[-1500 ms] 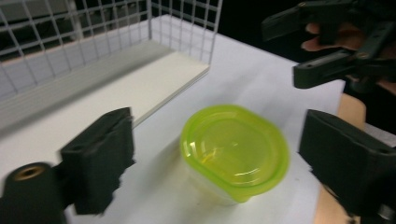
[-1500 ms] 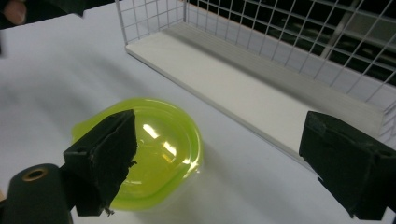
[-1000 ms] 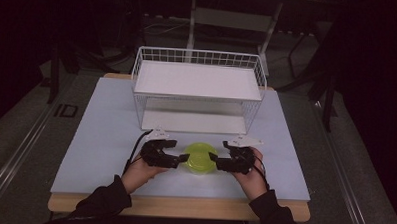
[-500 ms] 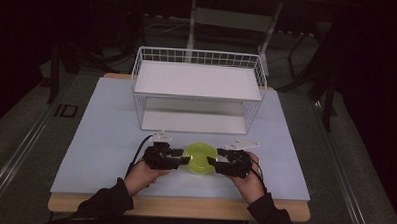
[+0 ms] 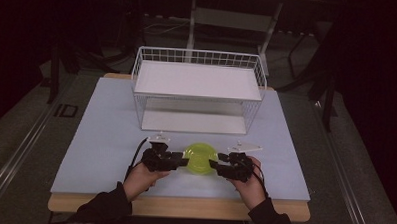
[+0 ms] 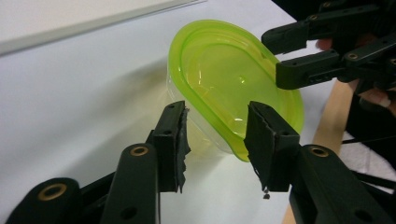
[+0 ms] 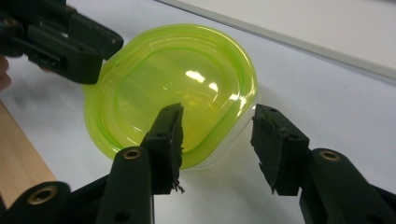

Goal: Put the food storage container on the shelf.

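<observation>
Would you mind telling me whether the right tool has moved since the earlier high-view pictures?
Yes. Against the fixed wire basket, the right tool has shifted slightly toward the table's near edge, closing in on the green container. Its jaws have just been closing around the container's rim.

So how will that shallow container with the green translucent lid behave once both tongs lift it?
The shallow clear plastic container with a green translucent lid looks empty, so probably light. Its thin walls may flex under pressure. The glossy rim could slip from the left tongs or right tongs; their jaws have just been closing around its edges.

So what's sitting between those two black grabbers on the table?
A green-lidded tub, seen from the high view. The left gripper and right gripper flank it, their jaws just closing around its edges.
</observation>
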{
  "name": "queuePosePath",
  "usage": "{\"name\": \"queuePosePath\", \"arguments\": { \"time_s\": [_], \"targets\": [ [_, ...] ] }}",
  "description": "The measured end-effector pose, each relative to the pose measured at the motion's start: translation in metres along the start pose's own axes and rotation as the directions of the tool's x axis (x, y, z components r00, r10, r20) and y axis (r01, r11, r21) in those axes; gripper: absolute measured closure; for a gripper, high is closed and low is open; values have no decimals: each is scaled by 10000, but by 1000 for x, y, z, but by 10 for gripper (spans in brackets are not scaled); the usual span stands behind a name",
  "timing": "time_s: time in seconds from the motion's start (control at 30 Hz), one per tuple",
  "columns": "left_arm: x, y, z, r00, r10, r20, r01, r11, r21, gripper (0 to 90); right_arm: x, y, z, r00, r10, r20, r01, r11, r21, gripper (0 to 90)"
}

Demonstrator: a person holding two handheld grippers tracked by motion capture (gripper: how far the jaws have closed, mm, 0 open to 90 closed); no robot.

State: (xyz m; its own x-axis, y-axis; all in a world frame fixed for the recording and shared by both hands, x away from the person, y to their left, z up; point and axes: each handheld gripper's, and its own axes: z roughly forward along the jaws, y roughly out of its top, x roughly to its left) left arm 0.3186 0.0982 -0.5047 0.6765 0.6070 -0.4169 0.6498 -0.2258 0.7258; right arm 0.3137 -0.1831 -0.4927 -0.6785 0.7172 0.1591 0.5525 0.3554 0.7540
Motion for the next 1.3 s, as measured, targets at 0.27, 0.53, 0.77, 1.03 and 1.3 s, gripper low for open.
{"name": "queuePosePath", "arguments": {
  "time_s": [0.27,0.53,0.77,1.03,1.3],
  "targets": [
    [-2,0,3,9994,-281,-182,278,9995,-135,541,1,2,0,9999,-2,107,0,9999,129,537],
    [3,1,6,9943,-1063,-9,1063,9943,46,540,-4,5,2,9985,547,-77,-544,9982,262,537],
    [0,-1,10,9955,-942,33,941,9954,157,545,-8,8,5,9959,852,-295,-835,9950,543,551],
    [-7,1,4,9973,-706,178,705,9975,24,713,-6,8,-4,9933,1021,-534,-989,9933,596,694],
    [-17,0,-1,9961,-847,243,843,9963,143,774,-2,2,-11,9931,1074,-467,-1046,9928,584,740]
  ]
}}
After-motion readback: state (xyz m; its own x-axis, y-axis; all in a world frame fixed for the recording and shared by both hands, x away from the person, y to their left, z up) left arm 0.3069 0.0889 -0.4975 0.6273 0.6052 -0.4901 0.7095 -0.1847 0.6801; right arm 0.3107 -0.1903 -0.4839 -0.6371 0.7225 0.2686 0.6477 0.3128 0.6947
